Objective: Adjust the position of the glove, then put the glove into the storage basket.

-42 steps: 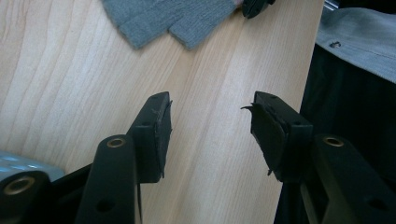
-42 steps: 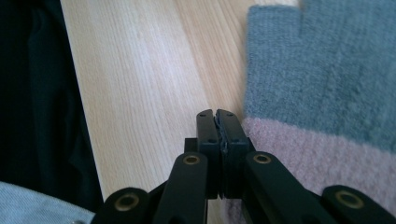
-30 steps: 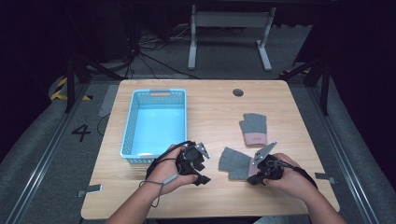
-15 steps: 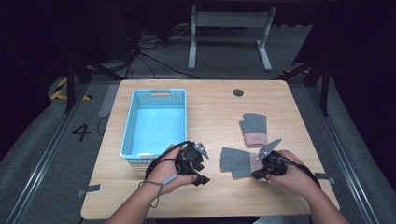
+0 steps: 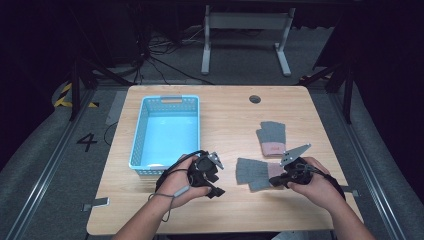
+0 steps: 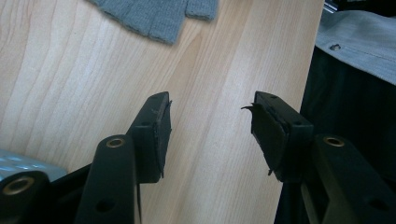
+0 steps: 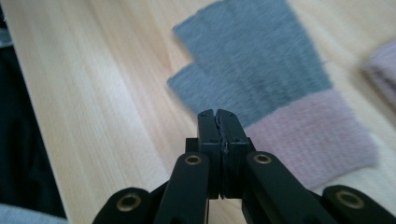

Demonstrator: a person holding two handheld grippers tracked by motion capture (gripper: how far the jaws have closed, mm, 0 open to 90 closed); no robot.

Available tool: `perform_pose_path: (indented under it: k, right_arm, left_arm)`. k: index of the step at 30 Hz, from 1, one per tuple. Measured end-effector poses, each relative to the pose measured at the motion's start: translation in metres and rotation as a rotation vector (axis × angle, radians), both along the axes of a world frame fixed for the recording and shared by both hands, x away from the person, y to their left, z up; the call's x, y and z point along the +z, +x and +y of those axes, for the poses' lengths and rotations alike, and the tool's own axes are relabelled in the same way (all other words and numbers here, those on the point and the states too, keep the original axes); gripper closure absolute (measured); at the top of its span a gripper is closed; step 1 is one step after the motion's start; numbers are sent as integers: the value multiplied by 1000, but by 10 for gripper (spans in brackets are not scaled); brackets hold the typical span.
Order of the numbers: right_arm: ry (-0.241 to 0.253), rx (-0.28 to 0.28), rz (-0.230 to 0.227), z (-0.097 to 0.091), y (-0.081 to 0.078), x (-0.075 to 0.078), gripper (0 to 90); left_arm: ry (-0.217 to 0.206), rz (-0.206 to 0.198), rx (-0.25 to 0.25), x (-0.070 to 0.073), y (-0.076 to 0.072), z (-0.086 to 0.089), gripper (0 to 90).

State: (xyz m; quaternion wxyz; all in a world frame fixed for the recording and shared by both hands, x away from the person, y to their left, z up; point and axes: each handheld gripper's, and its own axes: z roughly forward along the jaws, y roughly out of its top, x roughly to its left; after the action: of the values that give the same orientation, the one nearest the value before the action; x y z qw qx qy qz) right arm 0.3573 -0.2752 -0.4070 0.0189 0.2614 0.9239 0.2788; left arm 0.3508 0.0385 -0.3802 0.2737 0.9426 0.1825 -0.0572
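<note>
Fingerless grey gloves with pink cuffs are seen in the high view on the right half of the wooden table (image 5: 225,115): the near glove (image 5: 254,172) is laid flat just in front of the right gripper (image 5: 278,181), and the far glove (image 5: 271,137) is laid a little beyond it, apart from it. A light blue plastic basket (image 5: 141,131) is set on the left half of the table, just beyond the left gripper (image 5: 215,186). A round cable hole (image 5: 255,99) is cut near the far edge, and a white "4" (image 5: 87,142) is marked on the floor to the left. In the left gripper view, the left gripper (image 6: 210,126) is held with its jaws parted over bare wood, nothing between them, and the near glove (image 6: 156,16) is seen at the top edge. In the right gripper view, the right gripper (image 7: 218,122) is shown with its jaws pressed together, empty, over the near glove (image 7: 261,70) where grey knit meets pink cuff; whether the tips are touching the fabric cannot be told.
</note>
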Motion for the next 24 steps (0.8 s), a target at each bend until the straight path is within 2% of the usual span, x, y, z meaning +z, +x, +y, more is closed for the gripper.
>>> perform_pose_path:
  k: [1,6,9,12,13,14,15,19,20,24]
  right_arm:
    - [0,0,0,0,0,0,900]
    - [39,-81,-32,-5,12,13,900]
    - [53,-109,-46,-4,17,19,900]
    - [49,-140,-65,-1,32,29,900]
    - [49,-140,-65,-1,32,29,900]
    - [40,-156,-71,2,41,32,900]
    - [40,-156,-71,2,41,32,900]
    - [27,-189,-61,4,60,32,900]
    - [18,-201,-51,5,70,29,900]
    - [-2,-223,-37,7,82,20,900]
  left_arm:
    - [0,0,-1,0,0,0,485]
    - [0,3,6,-1,0,1,484]
    - [0,4,8,-1,0,1,484]
    - [-1,3,10,0,0,2,483]
    - [-1,3,10,0,0,2,483]
    - [-4,5,13,0,0,3,483]
    - [-4,5,13,0,0,3,483]
    - [-8,8,19,0,1,4,481]
    - [-2,7,22,-1,1,5,480]
    - [-9,5,31,-1,2,6,479]
